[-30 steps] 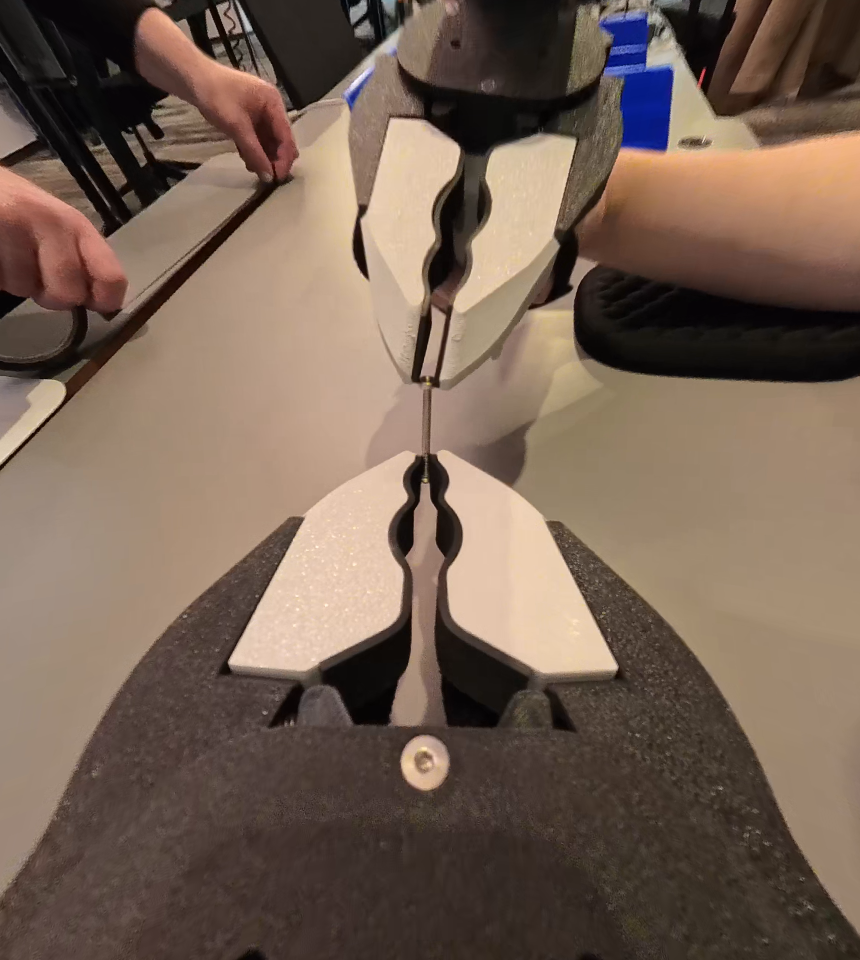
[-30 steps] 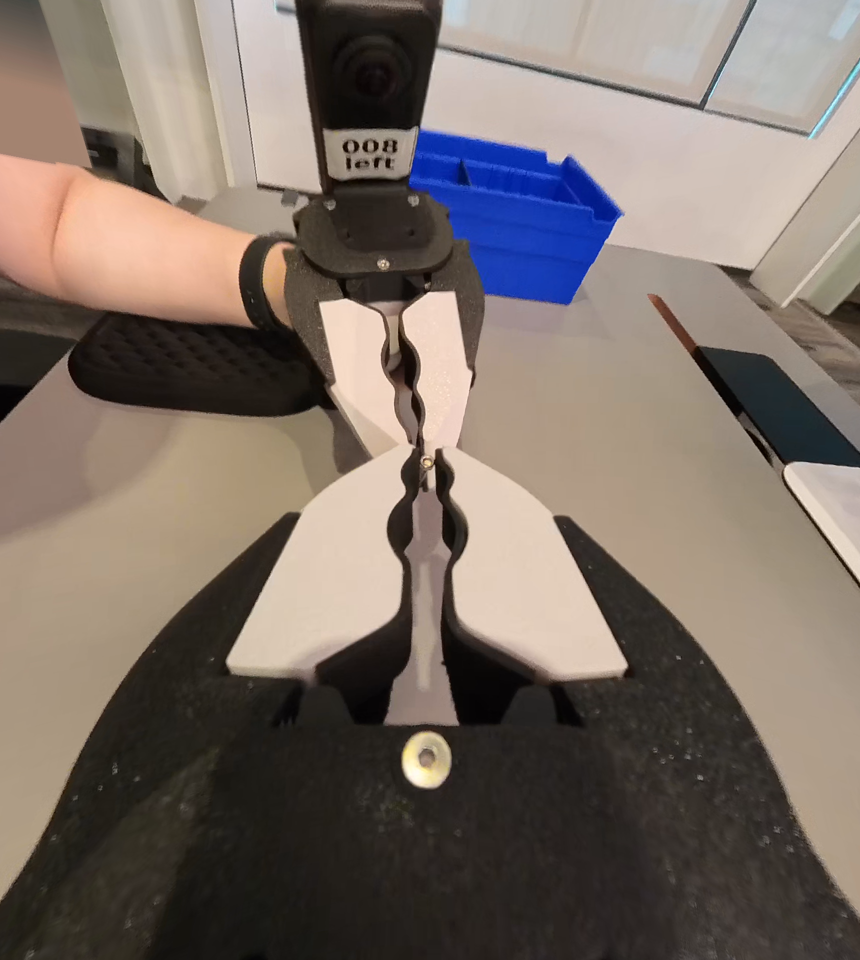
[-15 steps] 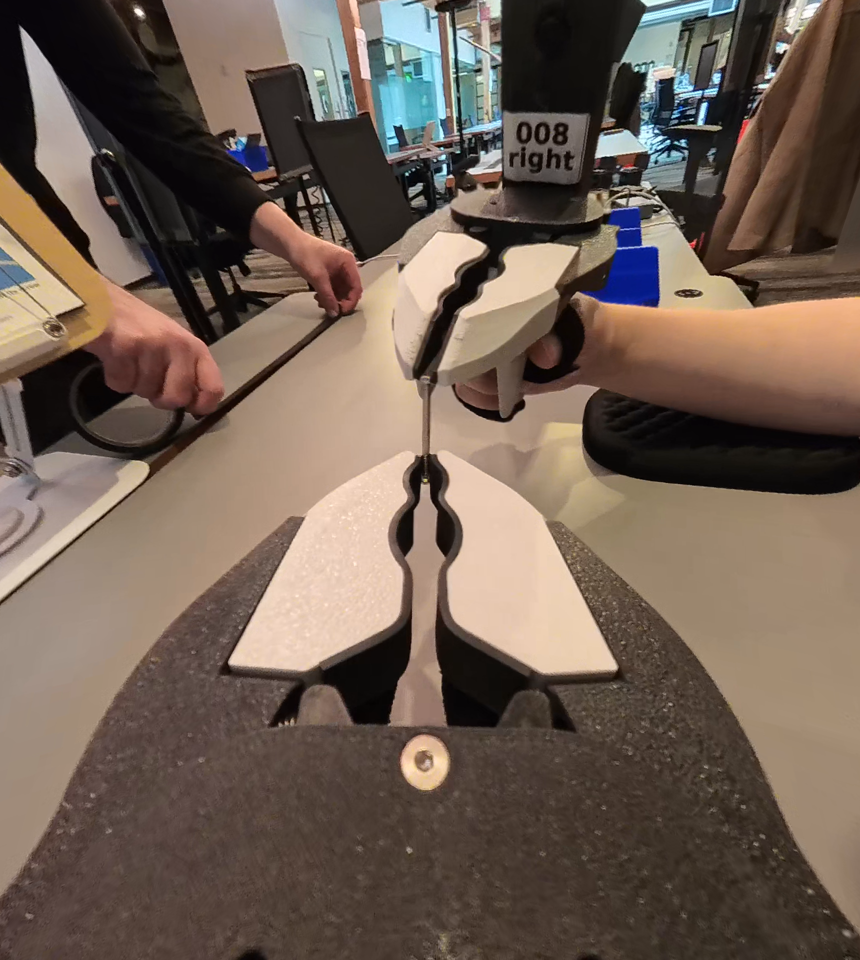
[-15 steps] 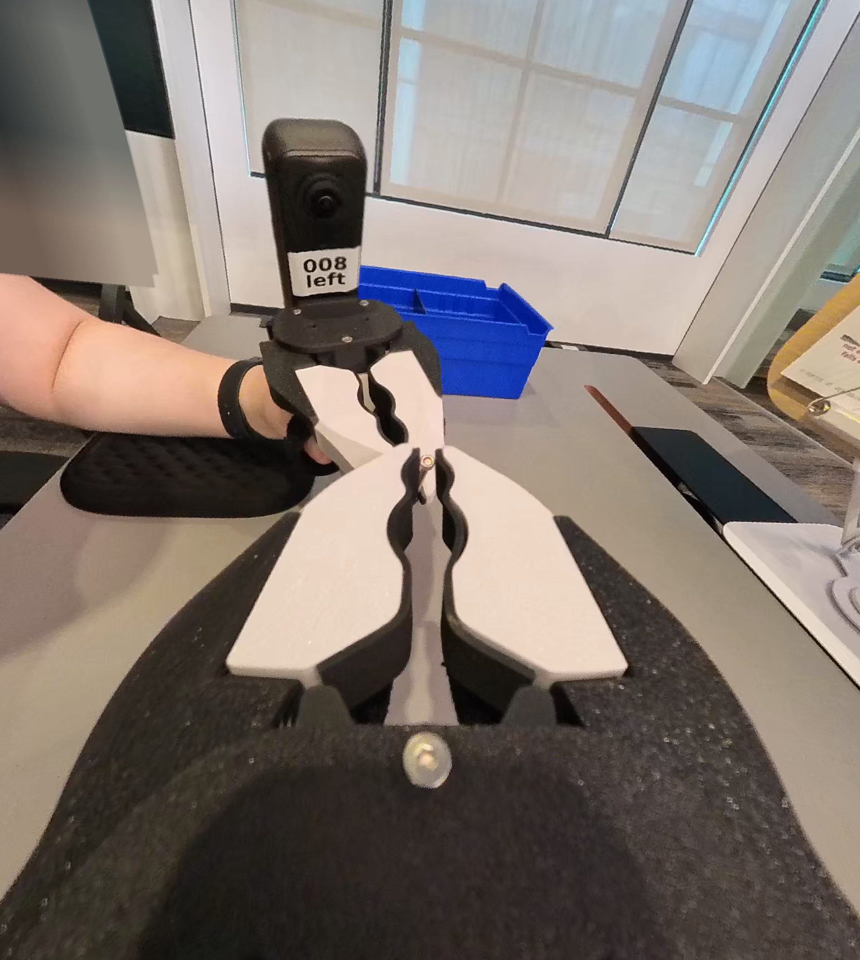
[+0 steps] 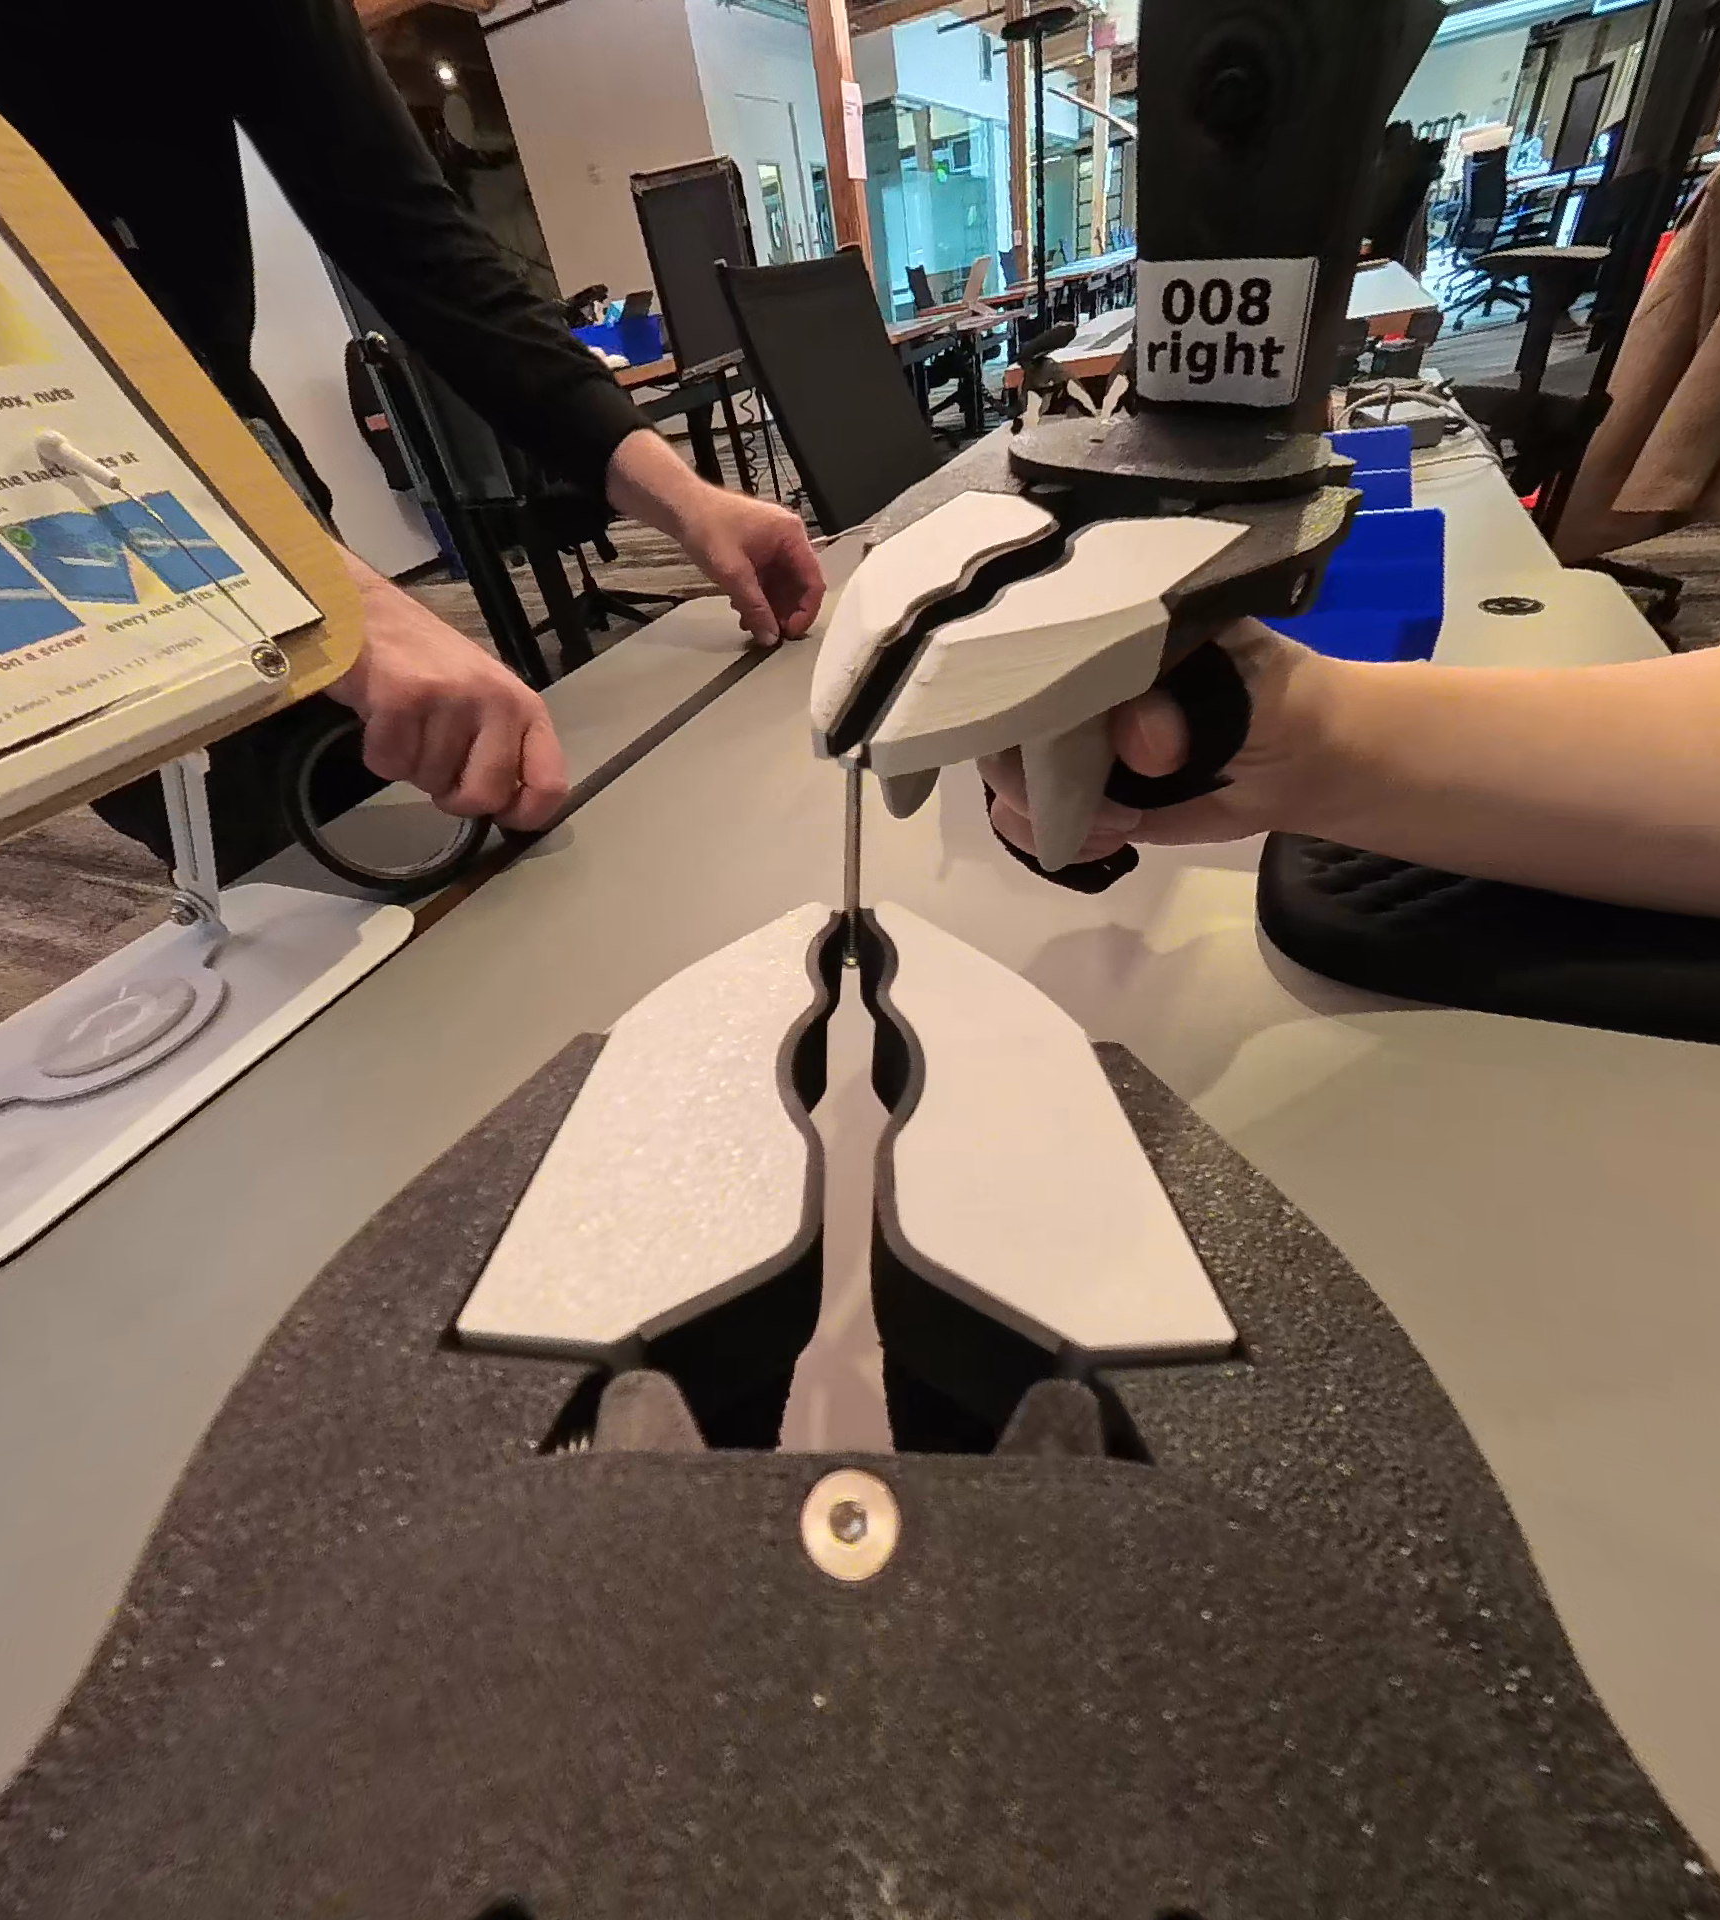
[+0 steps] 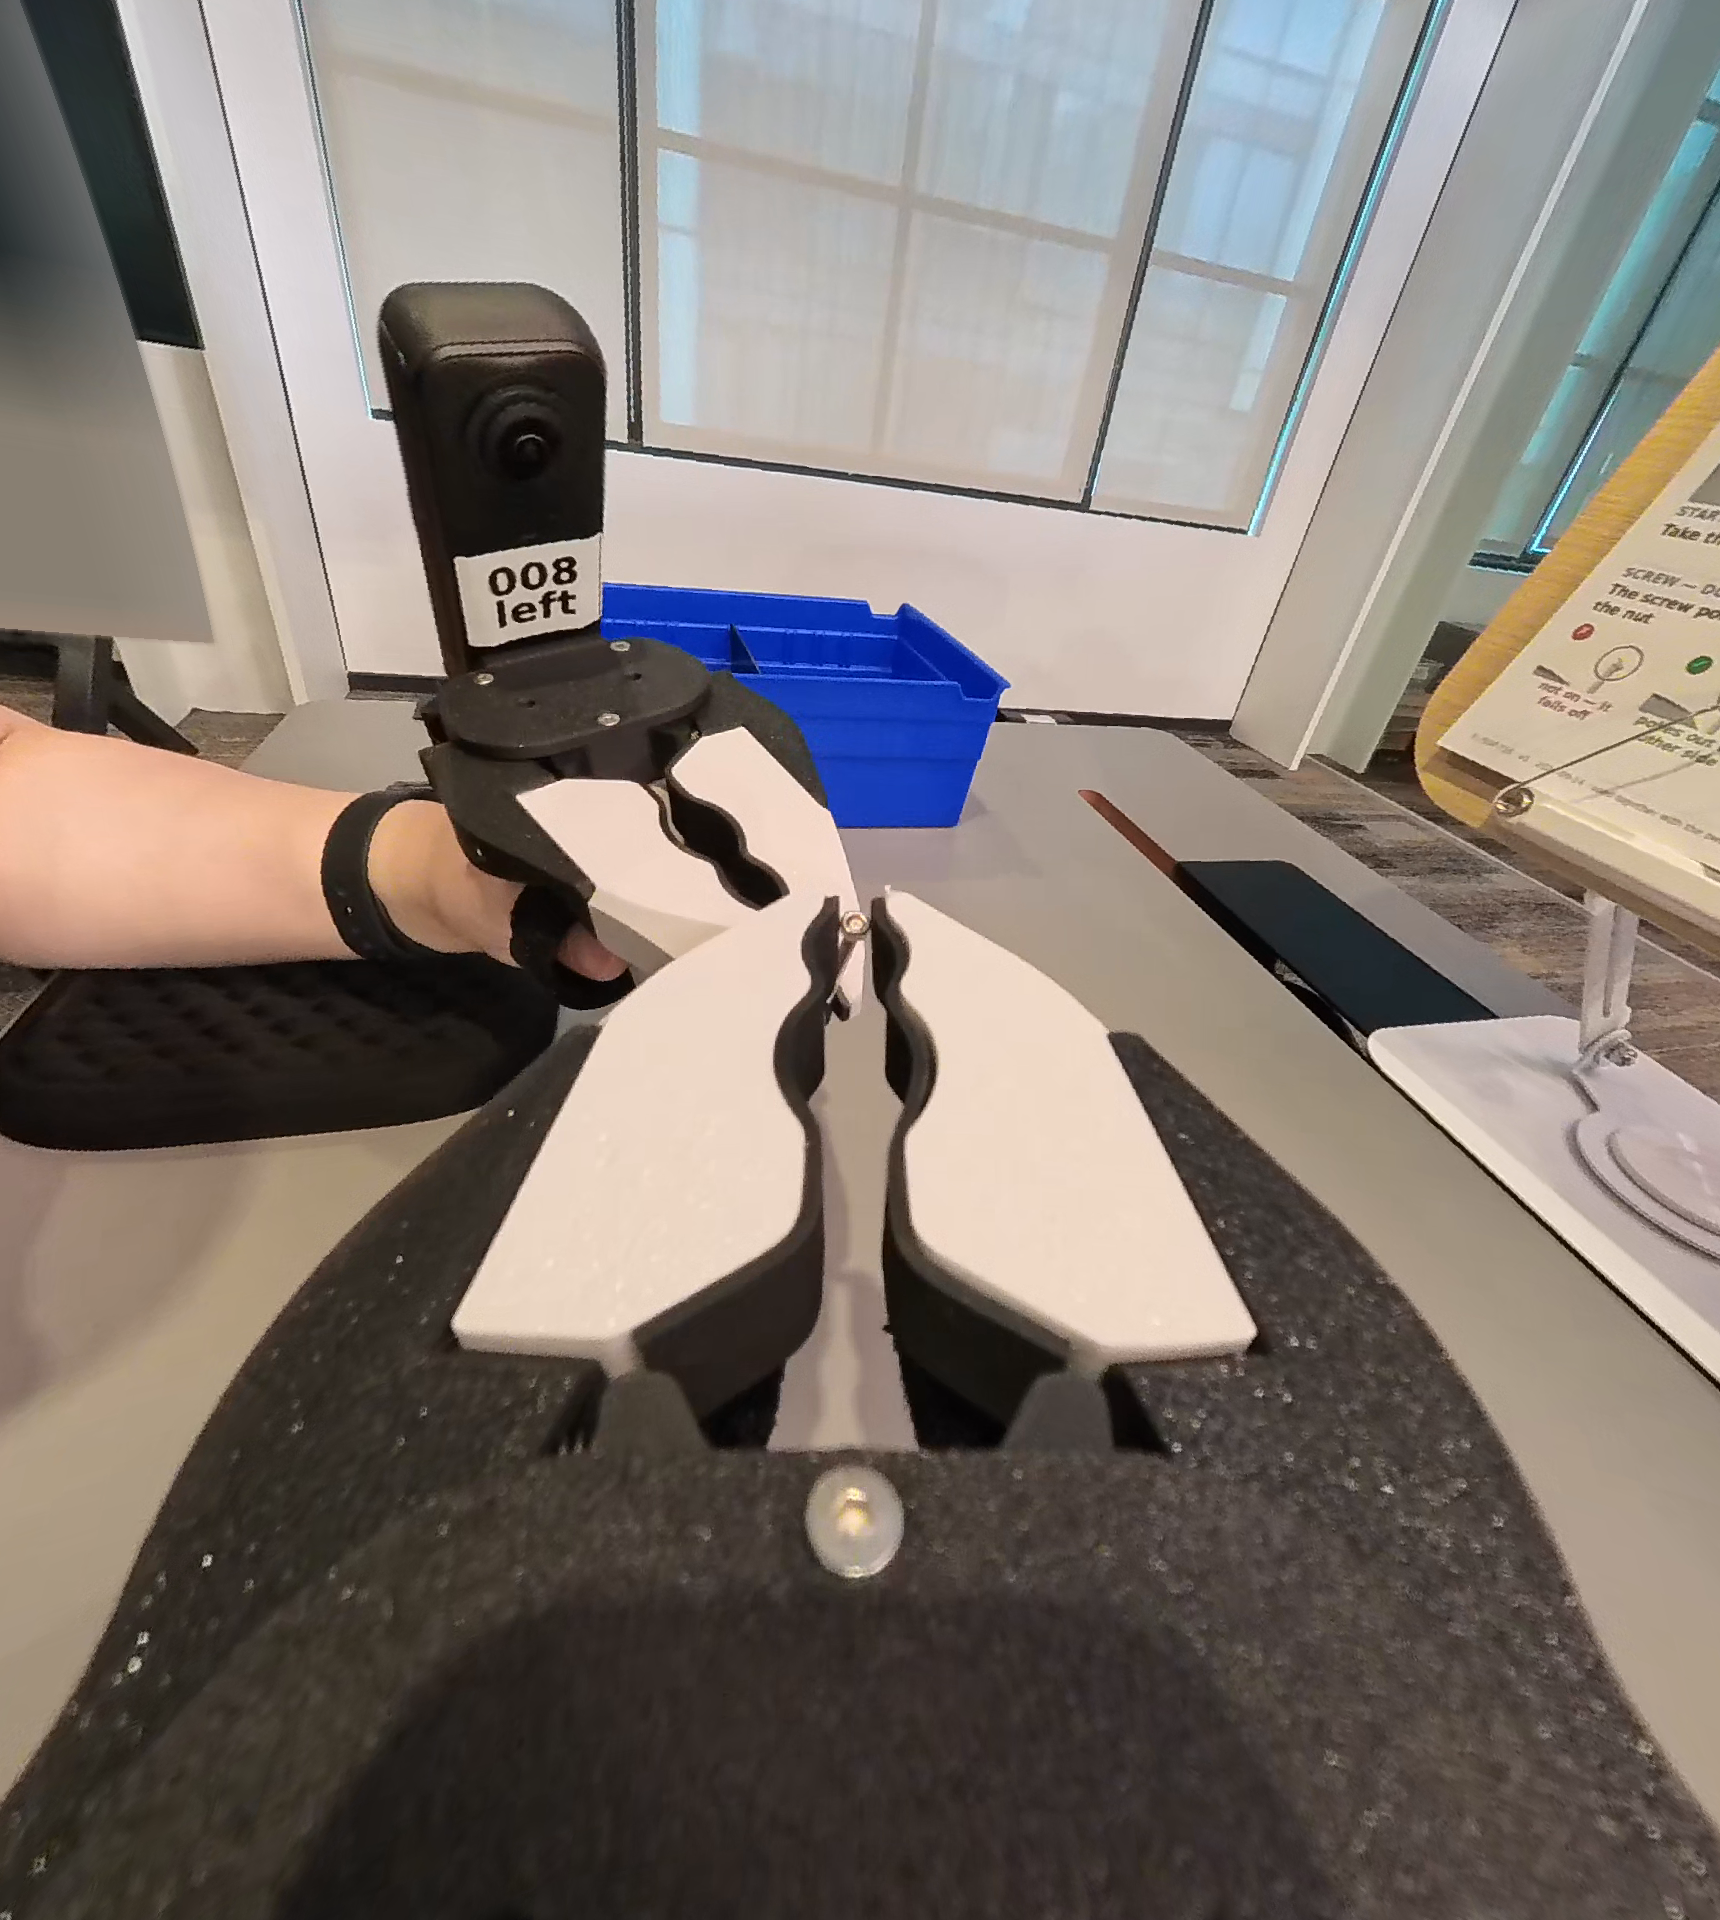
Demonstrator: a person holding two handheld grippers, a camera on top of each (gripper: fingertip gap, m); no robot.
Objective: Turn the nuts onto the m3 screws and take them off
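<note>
A thin M3 screw (image 5: 850,842) stands almost upright between my two grippers, above the grey table (image 5: 1458,1299). My right gripper (image 5: 840,750) comes in from above, rolled onto its side, and is shut on the screw's head end. My left gripper (image 5: 851,923) is shut on the screw's lower end, where a small nut (image 5: 851,940) sits between the tips. In the right wrist view the screw head (image 6: 853,925) shows between my right gripper's tips (image 6: 853,906). The left gripper (image 6: 848,987) crosses just behind them, so the nut is mostly hidden there.
A black wrist rest (image 5: 1562,945) lies under the forearm. A blue bin (image 6: 835,717) stands at the far table edge. An instruction board on a white stand (image 5: 66,540) is at the side. Another person's hands (image 5: 461,717) hold a tape roll (image 5: 388,847) nearby. Less than 4 cm separates the two grippers' tips.
Both grippers have tilted up and lifted from the table, keeping the screw between them. The right gripper has rolled sideways around the screw. Both grips are unchanged.
</note>
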